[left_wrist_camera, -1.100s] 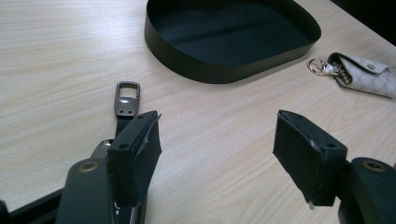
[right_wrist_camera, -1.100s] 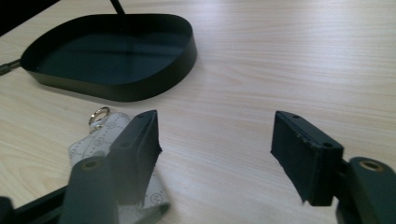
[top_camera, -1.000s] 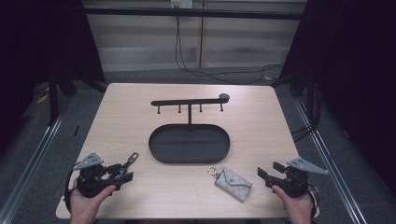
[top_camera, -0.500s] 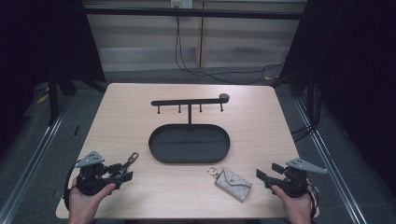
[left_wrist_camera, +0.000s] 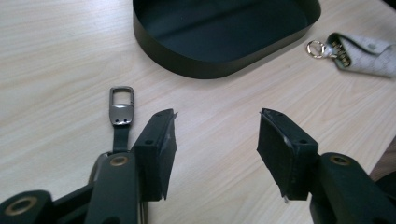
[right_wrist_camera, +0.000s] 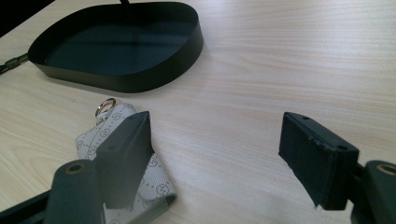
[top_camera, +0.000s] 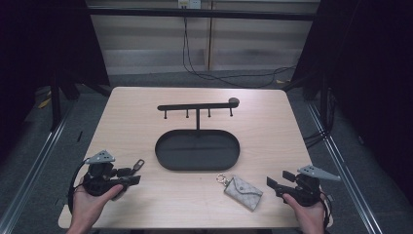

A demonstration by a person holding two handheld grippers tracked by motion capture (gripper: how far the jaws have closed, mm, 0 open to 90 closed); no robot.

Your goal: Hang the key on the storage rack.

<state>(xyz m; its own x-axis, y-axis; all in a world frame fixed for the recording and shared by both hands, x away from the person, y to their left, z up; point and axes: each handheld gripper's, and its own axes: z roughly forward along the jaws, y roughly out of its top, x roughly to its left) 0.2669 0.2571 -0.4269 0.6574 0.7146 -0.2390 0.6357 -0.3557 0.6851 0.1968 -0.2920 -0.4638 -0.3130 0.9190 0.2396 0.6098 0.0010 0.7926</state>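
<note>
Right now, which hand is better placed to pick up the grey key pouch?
Probably the right. The right gripper sits just beside the key pouch, jaws open and empty. The left gripper is across the table, next to a black strap clip.

1. The high view looks forward and down from above the near edge, taking in the whole tabletop point(top_camera: 146, 112) from some way off.
2. The left gripper view rides low on the left hand-held gripper point(left_wrist_camera: 217, 135), close to the wood, facing far and right toward the black oval tray point(left_wrist_camera: 196, 65).
3. The right gripper view sits low on the right hand-held gripper point(right_wrist_camera: 215, 149), facing far and left.
4. All three views share the tray and the grey key pouch point(top_camera: 243, 192).
</note>
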